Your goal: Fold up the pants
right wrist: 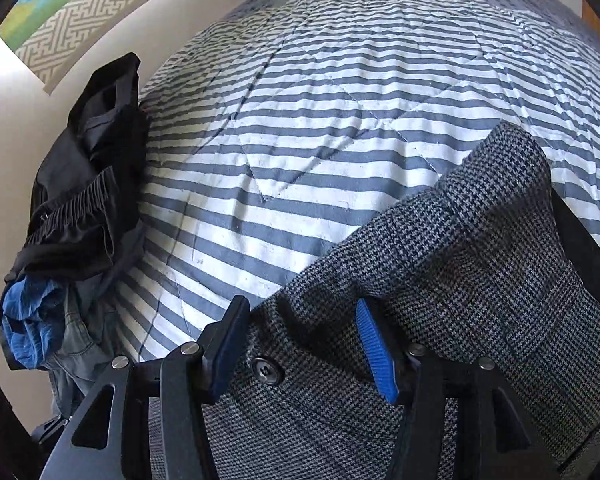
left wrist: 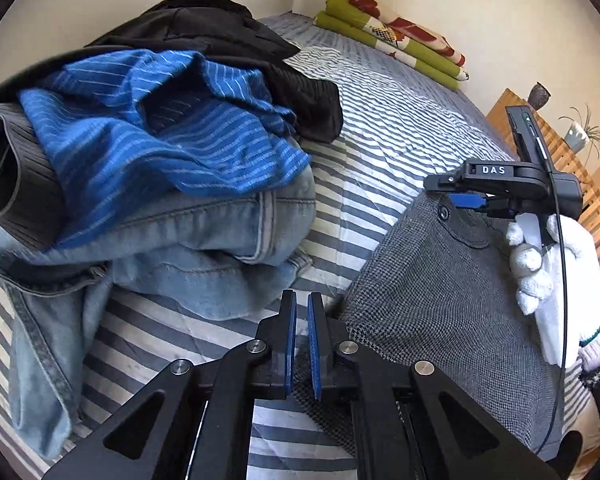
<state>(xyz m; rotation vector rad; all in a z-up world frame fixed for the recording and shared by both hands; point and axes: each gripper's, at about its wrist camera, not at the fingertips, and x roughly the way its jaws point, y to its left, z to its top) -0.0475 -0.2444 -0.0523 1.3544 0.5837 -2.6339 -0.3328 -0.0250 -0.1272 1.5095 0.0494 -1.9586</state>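
Grey houndstooth pants (left wrist: 440, 288) lie on the striped bedspread (left wrist: 380, 128), waist end with a dark button (right wrist: 266, 371) toward the right gripper. In the left wrist view my left gripper (left wrist: 302, 308) has its blue pads almost together, with the pants' near edge pinched low between them. My right gripper (right wrist: 300, 316), held by a white-gloved hand (left wrist: 552, 280), stands wide open astride the buttoned waistband, a ridge of cloth rising between its fingers. From the left wrist camera the right gripper (left wrist: 448, 194) sits at the pants' far end.
A heap of clothes lies left: blue striped cloth (left wrist: 160, 128), light jeans (left wrist: 204, 248), black garments (left wrist: 220, 28). A folded green and red blanket (left wrist: 392, 36) rests at the bed's far end. A wooden slatted frame (left wrist: 580, 184) and potted plants stand right.
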